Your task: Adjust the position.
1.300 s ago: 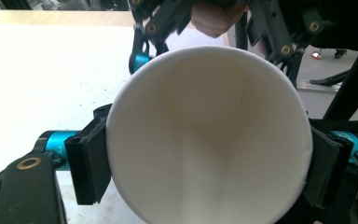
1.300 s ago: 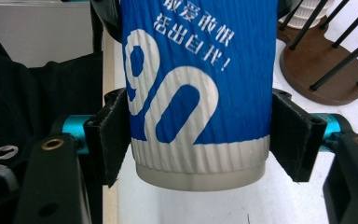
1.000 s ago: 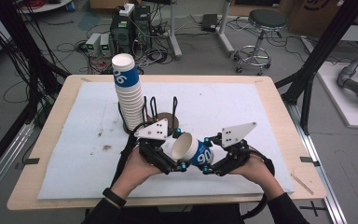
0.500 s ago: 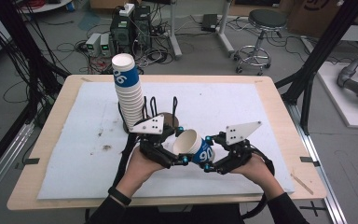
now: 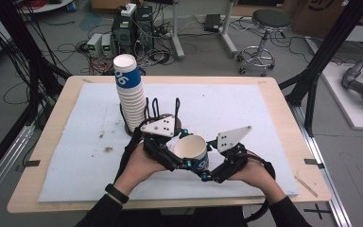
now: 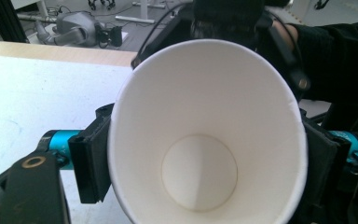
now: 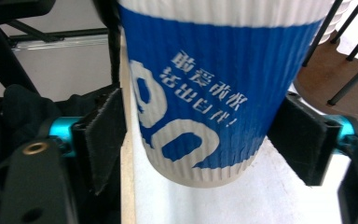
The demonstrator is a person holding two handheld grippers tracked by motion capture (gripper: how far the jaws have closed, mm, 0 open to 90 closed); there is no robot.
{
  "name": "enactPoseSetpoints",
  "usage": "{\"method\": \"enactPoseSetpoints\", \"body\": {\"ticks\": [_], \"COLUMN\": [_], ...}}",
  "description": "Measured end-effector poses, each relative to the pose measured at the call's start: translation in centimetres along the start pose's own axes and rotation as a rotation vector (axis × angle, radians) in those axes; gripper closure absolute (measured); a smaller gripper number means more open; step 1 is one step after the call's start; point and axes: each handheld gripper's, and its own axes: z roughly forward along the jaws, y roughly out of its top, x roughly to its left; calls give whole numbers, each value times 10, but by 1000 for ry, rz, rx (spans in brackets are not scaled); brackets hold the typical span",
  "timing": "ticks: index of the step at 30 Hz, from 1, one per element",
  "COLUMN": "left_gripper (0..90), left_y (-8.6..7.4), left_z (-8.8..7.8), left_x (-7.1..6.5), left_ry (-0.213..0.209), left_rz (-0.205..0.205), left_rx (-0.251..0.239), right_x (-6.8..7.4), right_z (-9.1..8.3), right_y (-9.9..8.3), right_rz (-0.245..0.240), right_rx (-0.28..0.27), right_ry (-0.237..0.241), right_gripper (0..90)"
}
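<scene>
Since the earlier frames, the left gripper (image 5: 182, 158) has been closing its jaws around the rim end of the paper cup (image 5: 192, 150), and both pads now press the rim, which is squeezed slightly oval in the left gripper view. The right gripper (image 5: 207, 166) holds the blue base end; in the right gripper view, both pads (image 7: 103, 135) rest against the ribbed wall. The cup is thus gripped at both ends, tilted, above the near middle of the white mat (image 5: 264, 118).

Judged step: hand-over from right to left. Keep the left grip light, as the rim deforms easily. Release the right jaws only once the left hold is firm, then draw the right gripper back along the cup axis.

Just beyond the left gripper stands a tall cup stack (image 5: 130, 97) in a wire-post holder (image 5: 163, 111) on a brown base. Lift clear of the posts before moving toward it; brushing the stack could topple it.
</scene>
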Motion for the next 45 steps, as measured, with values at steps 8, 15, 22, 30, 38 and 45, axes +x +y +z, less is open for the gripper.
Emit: {"method": "enactPoseSetpoints", "body": {"ticks": [8,15,22,30,38,45], "left_gripper": [166,135,141,216,226,230], "left_y": [2,-5,-5,-2,2,3], "left_z": [1,5,4,5,5,6], "left_x": [-4,-6,-3,-3,-3,-4], "left_ry": [20,-6,-11,-6,5,4], "left_rz": [-17,-79,-94,-68,-45,-38], "left_rx": [-129,-304,-344,-323,-297,-286], "right_x": [-4,-2,-3,-3,-1,1], "right_z": [1,-1,-6,-5,-5,-8], "right_y": [-6,-7,-8,-9,-9,-6], "right_rz": [21,52,57,62,87,120], "right_rx": [-102,-237,-278,-288,-325,-405], "right_ry": [18,38,20,19,-13,-14], "right_gripper": [305,305,305,304,213,208]}}
